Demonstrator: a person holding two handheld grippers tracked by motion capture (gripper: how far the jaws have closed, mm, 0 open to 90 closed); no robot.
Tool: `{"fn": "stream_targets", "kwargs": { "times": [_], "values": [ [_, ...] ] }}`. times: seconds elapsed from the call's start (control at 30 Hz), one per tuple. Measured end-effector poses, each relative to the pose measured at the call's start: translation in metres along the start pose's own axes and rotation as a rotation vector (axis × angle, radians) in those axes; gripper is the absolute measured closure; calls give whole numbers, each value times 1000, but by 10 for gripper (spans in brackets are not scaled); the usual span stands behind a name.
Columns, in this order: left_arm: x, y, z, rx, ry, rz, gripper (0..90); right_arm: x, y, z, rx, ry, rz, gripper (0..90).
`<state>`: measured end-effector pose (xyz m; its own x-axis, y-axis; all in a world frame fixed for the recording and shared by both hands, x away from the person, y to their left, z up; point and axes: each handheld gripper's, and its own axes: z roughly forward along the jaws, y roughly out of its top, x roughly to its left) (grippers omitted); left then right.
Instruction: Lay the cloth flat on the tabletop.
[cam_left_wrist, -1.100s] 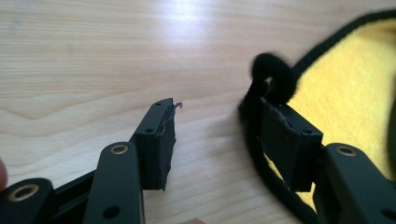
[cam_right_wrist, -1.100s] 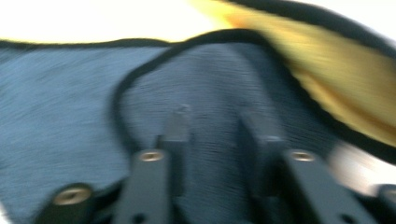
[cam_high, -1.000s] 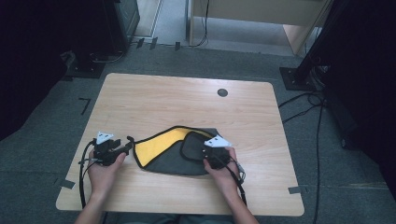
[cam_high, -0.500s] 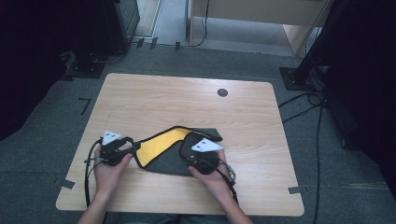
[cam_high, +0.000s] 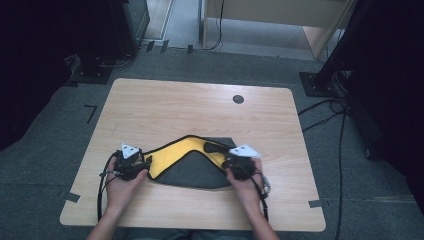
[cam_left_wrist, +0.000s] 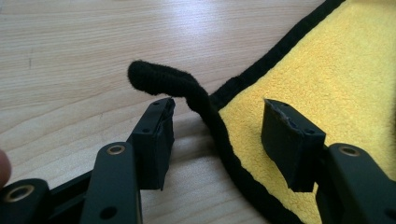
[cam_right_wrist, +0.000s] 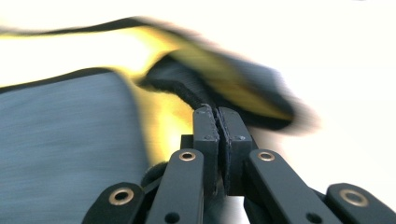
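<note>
A cloth (cam_high: 192, 169), yellow on one face and grey on the other with black edging, lies on the near half of the wooden table (cam_high: 200, 115). My left gripper (cam_high: 145, 163) sits at the cloth's left corner, open. In the left gripper view the left gripper (cam_left_wrist: 219, 109) straddles the black edging, with the curled corner tip (cam_left_wrist: 156, 77) just beyond the left jaw and the yellow face (cam_left_wrist: 327, 70) to the right. My right gripper (cam_high: 228, 160) is at the cloth's right end. In the right gripper view the right gripper (cam_right_wrist: 217, 112) is shut on the folded black edge, beside the grey face (cam_right_wrist: 60, 130).
A round dark cable hole (cam_high: 238, 99) sits near the table's far edge. Black cables (cam_high: 102, 190) trail from both grippers towards the near edge. Dark stands and cables (cam_high: 325, 107) are on the carpet around the table.
The right gripper moved left over the cloth, then back right with the cloth's edge, spreading the cloth wider. The left gripper stayed by the left corner.
</note>
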<state>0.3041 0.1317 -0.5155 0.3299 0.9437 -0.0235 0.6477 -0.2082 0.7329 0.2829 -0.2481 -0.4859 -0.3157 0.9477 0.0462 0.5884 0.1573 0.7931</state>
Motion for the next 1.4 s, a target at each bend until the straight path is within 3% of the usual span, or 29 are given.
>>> {"fn": "stream_targets", "kwargs": {
  "times": [0.1,0.23,0.27,0.4,0.5,0.57,0.63,0.73,0.8,0.83,0.9,1.0,1.13,1.27,1.4],
  "values": [
    [-2,-1,0,-5,9,0,440,-43,-10,-16,10,-101,113,876],
    [-3,-2,0,-7,11,1,439,-73,-24,-25,52,-191,197,871],
    [-3,-2,0,-7,10,1,438,-77,-25,-26,53,-205,213,870],
    [-4,-2,-1,-4,2,9,417,-89,-25,-22,81,-283,201,875],
    [-4,-2,0,-6,-1,10,408,-96,-33,-16,157,-324,224,817],
    [-4,-2,0,-7,-4,6,408,-99,-36,-18,141,-332,252,722],
    [-4,-2,0,-7,-4,7,407,-97,-32,-23,97,-367,240,669],
    [-3,-2,-1,-6,-8,4,407,-86,-22,-34,-51,-316,196,631],
    [-3,-2,-1,-8,-9,0,407,-69,-14,-35,-99,-250,116,621],
    [-3,-2,-1,-8,-8,1,408,-63,-12,-34,-100,-213,93,610],
    [-4,-2,0,-9,1,6,414,-46,-7,-26,-75,-85,42,605],
    [-4,-1,0,-6,8,9,420,-25,-5,-10,-49,-3,-3,617],
    [-3,2,2,-2,15,1,434,-13,5,14,-24,-22,-88,591],
    [-3,3,3,1,15,2,455,-15,26,52,35,-13,-126,361],
    [-2,4,2,6,7,2,532,-21,33,80,106,-71,-201,363]
  ]
}}
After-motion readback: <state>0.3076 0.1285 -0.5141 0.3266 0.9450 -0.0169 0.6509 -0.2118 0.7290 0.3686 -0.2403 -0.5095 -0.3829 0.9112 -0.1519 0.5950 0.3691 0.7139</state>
